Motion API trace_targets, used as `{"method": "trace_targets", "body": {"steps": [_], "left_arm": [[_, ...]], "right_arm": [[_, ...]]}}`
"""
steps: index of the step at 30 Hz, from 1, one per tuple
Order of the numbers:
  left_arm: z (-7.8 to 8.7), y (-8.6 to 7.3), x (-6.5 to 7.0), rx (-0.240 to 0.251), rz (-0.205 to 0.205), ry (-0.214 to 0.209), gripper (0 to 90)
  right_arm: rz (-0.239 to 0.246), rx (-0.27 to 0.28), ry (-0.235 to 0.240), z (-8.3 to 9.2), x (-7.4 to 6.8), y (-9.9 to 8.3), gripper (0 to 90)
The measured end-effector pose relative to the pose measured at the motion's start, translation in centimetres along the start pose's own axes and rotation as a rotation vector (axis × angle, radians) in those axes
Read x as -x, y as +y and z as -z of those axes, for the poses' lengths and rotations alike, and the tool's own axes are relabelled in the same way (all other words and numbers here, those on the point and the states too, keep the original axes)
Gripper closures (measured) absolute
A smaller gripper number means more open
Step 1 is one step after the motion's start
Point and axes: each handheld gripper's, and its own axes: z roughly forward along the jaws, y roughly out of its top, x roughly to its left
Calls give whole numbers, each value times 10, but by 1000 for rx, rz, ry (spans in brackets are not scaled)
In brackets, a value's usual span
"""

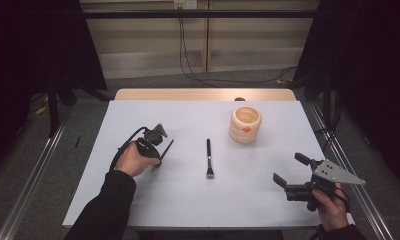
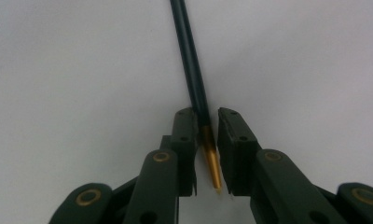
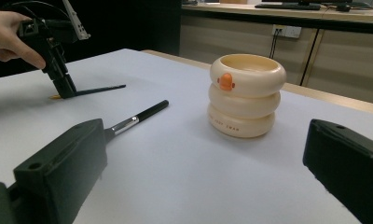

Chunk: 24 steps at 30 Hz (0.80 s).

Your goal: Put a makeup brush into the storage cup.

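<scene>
a white table [image 1: 188,200] stands on grey floor with black drapes at both sides and a pale cabinet wall at the far end. at its left, the left gripper [image 1: 157,161] points down with its jaws nearly shut around a thin black brush [image 2: 190,70]; the left gripper view shows its gold tip between the pads, a sliver of gap on one side. the right gripper [image 1: 289,171] hovers near right, jaws wide and empty, and its view shows an orange knob on the cream ringed pot [image 3: 246,95] far right, with a second brush [image 3: 137,118] lying mid-table.

A lab or recording room is suggested. A white table [image 1: 188,200] is set between metal floor rails [image 1: 33,170] and flanked by black curtains [image 1: 38,40]. Beyond the fingertips of the gripper views, pale wall panelling [image 1: 148,45], a wall socket [image 3: 287,31] and trailing black cables [image 1: 198,75] are seen, with a desk carrying a keyboard [image 3: 289,6] behind.
</scene>
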Motion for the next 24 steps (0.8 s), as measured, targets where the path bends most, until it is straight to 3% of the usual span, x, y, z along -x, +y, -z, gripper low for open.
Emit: {"method": "trace_targets", "body": {"steps": [7,10,14,18,24], "left_arm": [[-1,0,1,-3,-13,17,781],[-1,-1,0,-5,-26,4,795],[-2,0,-4,-2,-13,-12,834],[-2,2,-1,-21,-40,9,837],[-2,1,-3,-13,-29,4,840]], "right_arm": [[1,-3,0,0,-1,0,0],[-1,-4,-9,0,-1,0,0],[-6,-4,-10,-1,-2,0,0],[-3,-7,-8,-1,-1,0,0],[-3,-8,-9,-1,-1,0,0]]}}
